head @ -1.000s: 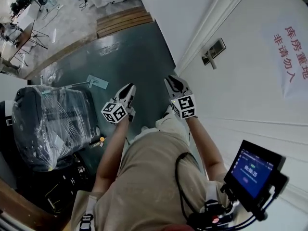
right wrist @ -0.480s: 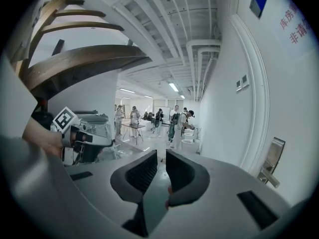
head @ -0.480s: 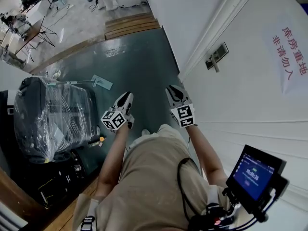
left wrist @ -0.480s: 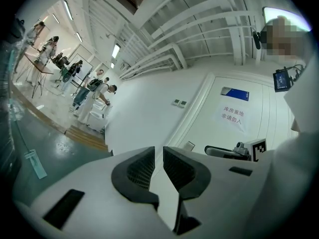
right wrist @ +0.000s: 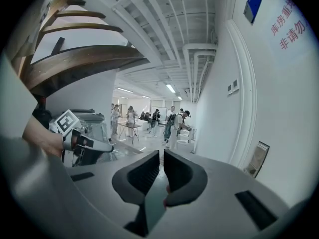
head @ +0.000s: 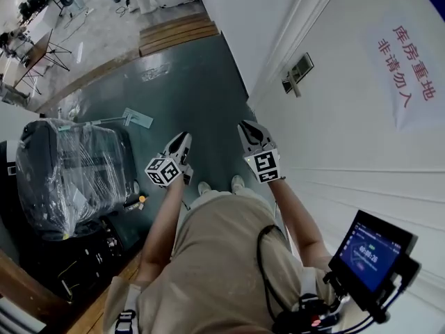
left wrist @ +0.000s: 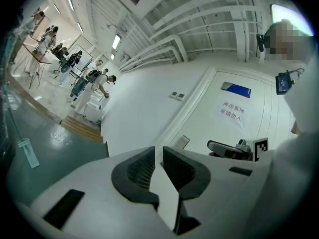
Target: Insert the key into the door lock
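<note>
Door (head: 361, 152) lies to the R of both grippers. Since a sec ago the person has shuffled a bit, shoes (head: 204, 187) now showing below them. L gripper (head: 183, 140) and R gripper (head: 249, 128) rode along side by side, jaws together as before. The lock (head: 297, 74) is still well ahead-right of R gripper, no nearer. The key is poss. the reddish speck low between R jaws, can't confirm. So it's approach only, insertion not begun.

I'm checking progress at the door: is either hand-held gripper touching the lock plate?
No: in the head view the left hand-held gripper and right hand-held gripper both hang in open air, clearly apart from the lock plate.
</note>
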Available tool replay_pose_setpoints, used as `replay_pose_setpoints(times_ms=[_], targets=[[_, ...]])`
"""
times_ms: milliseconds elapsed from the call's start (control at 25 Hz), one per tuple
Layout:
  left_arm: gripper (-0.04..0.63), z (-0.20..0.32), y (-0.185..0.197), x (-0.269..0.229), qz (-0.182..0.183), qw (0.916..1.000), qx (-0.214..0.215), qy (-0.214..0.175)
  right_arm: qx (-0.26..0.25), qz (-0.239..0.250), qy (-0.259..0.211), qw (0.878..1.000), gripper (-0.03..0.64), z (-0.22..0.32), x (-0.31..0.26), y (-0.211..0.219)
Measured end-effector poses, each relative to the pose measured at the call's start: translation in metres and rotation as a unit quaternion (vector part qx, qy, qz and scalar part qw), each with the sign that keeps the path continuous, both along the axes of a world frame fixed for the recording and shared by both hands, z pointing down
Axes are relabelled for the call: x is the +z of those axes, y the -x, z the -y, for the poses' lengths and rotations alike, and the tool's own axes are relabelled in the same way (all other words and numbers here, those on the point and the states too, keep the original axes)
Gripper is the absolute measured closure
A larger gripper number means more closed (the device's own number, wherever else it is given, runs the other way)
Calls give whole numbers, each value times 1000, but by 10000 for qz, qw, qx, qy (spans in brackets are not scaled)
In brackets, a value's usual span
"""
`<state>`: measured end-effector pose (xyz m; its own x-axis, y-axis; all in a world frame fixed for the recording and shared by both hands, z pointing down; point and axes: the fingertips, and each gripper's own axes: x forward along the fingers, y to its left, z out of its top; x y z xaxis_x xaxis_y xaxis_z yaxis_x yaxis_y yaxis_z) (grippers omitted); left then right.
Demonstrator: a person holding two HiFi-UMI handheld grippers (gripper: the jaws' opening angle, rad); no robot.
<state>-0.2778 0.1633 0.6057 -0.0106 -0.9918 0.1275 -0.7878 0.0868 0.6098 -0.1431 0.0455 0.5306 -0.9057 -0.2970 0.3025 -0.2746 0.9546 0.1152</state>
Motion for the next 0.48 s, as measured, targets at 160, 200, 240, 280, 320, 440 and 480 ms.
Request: replay_pose_setpoints(times_ms=[160, 200, 240, 280, 320, 440, 480], targets=[[554, 22, -15, -2, -39, 9999, 143, -37, 164, -105, 10, 9998, 578, 21, 7, -17], [554, 24, -20, 0, -89, 9998, 173, -27, 186, -151, 41, 9997, 578, 22, 9, -22], [554, 27, -24, 1, -136, 9997, 198, -24, 193, -186, 56, 9996, 578, 23, 11, -26], [554, 30, -26, 1, -159, 9996, 218, -26, 191, -200, 47, 9996, 578, 25, 11, -29], [554, 32, -27, 1, -160, 9996, 232, -19, 188, -196, 32, 9996, 578, 26, 10, -30], [554, 17, -32, 8, -214, 9993, 237, 181, 196, -200, 179, 9994, 578, 12, 16, -35], [554, 8, -36, 11, -253, 9990, 233, 274, 200, -209, 268, 9992, 578, 4, 20, -39]])
